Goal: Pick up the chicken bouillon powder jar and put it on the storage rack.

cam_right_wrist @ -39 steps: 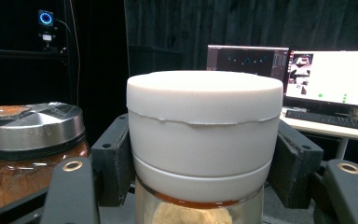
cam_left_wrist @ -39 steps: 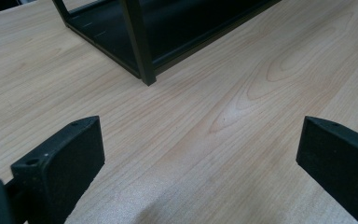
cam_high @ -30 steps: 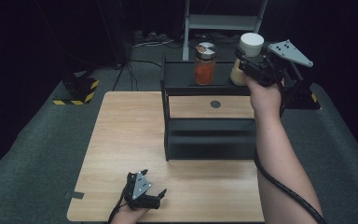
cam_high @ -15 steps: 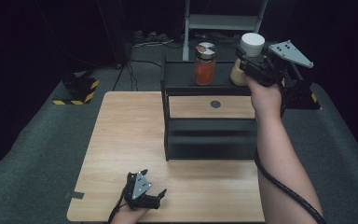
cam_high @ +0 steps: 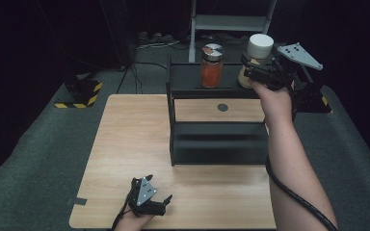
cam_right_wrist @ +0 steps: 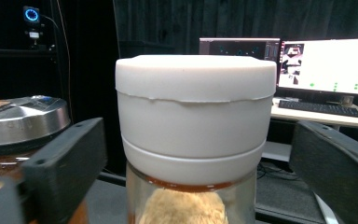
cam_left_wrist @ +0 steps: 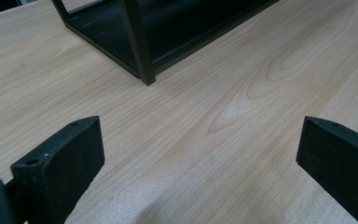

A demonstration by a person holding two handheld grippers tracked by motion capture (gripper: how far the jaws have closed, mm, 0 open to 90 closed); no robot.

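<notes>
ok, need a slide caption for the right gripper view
Right gripper jaws just opened, pads clear of the white-lidded jar between them.

Red-filled jar (cam_high: 212, 65), wooden table (cam_high: 125, 144), monitors (cam_right_wrist: 326, 65)

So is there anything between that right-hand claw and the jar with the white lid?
Nothing visible. The right gripper has just been opening, and the white-lidded jar stands between its jaws with a gap on each side, on the rack's top shelf beside the orange jar.
</notes>
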